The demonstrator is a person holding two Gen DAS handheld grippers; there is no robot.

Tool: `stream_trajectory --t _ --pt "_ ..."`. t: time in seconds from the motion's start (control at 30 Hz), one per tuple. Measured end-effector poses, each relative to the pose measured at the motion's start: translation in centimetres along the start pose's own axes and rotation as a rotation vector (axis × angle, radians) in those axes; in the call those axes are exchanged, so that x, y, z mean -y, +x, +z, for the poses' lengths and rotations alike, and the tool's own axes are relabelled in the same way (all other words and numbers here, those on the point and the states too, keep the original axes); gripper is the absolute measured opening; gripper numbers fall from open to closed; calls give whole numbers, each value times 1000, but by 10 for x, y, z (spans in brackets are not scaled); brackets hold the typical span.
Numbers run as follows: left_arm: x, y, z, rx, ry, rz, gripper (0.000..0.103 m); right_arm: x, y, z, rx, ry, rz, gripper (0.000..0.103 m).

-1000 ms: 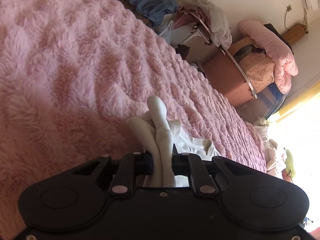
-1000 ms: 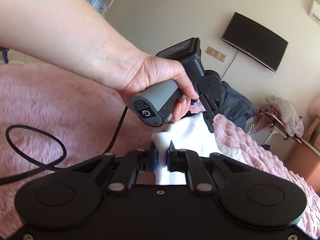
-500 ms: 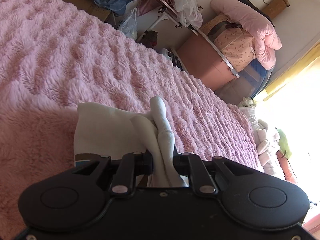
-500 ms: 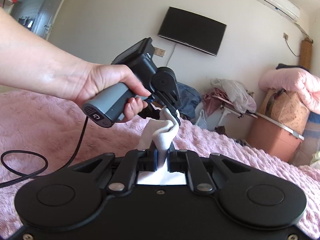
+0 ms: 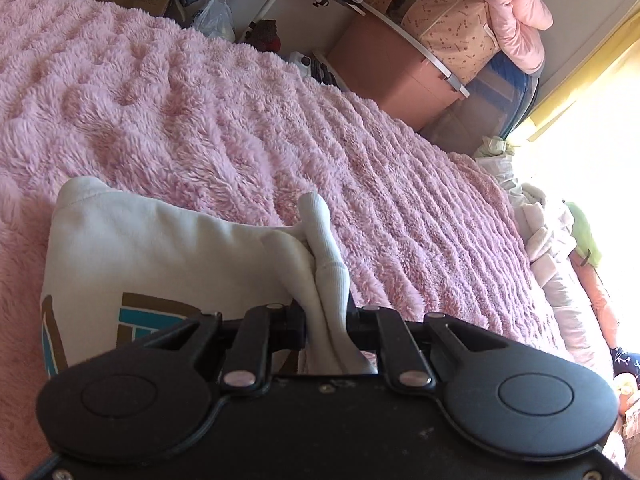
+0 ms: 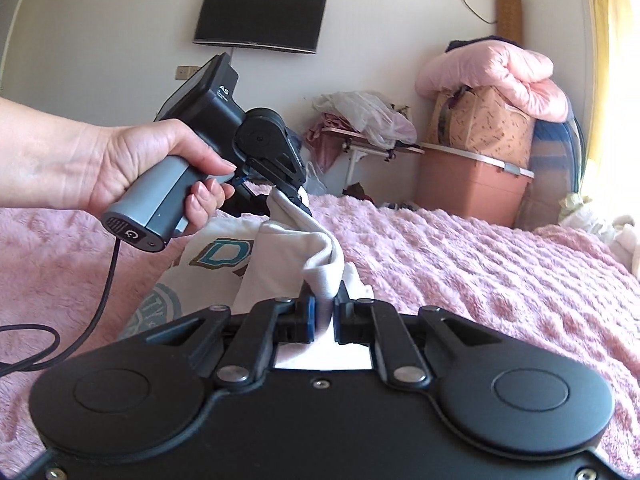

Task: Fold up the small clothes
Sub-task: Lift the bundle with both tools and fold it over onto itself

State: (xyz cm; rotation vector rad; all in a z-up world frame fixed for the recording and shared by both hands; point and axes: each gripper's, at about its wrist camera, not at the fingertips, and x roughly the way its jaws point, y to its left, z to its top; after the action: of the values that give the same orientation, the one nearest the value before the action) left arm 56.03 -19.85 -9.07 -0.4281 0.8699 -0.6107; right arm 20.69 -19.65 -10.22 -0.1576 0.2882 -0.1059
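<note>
Two hand-held grippers are working on one small white cotton garment printed with teal and brown lettering. The left hand-held gripper is pinching a bunched ribbed white edge of the garment, its jaws drawn narrow around the fold of cloth that is sticking up between them. The right hand-held gripper is likewise clamping a gathered white edge, its blue-padded jaws nearly together with only the fabric between them.

In the right wrist view, the person's left hand is wrapping around the grey handle of the left hand-held gripper, thumb on top and fingers curled beneath, forearm reaching in level from the left. That gripper is pointing down and rightward, and a taut strip of cloth is running from it to the right hand-held gripper. One black cable is hanging from the handle and looping over the bed.

Most of the garment is lying on the fluffy pink bed blanket, printed side up, with the gripped edges lifted above it. One black wall-mounted television is hanging behind.
</note>
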Motion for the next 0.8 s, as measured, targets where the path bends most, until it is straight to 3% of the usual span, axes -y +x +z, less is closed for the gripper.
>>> stream_trajectory --t 0.3,0.5,0.63,0.8 --pt "18 53 -25 -44 61 95 12 28 21 -37 -89 79 -45 7" --pt "20 75 -32 -60 70 137 21 44 33 -52 -155 196 -36 7" --pt "33 85 -35 -57 139 169 26 48 37 -59 -183 223 -40 7" --pt "41 91 -37 -34 162 143 32 54 42 -67 -232 275 -50 7"
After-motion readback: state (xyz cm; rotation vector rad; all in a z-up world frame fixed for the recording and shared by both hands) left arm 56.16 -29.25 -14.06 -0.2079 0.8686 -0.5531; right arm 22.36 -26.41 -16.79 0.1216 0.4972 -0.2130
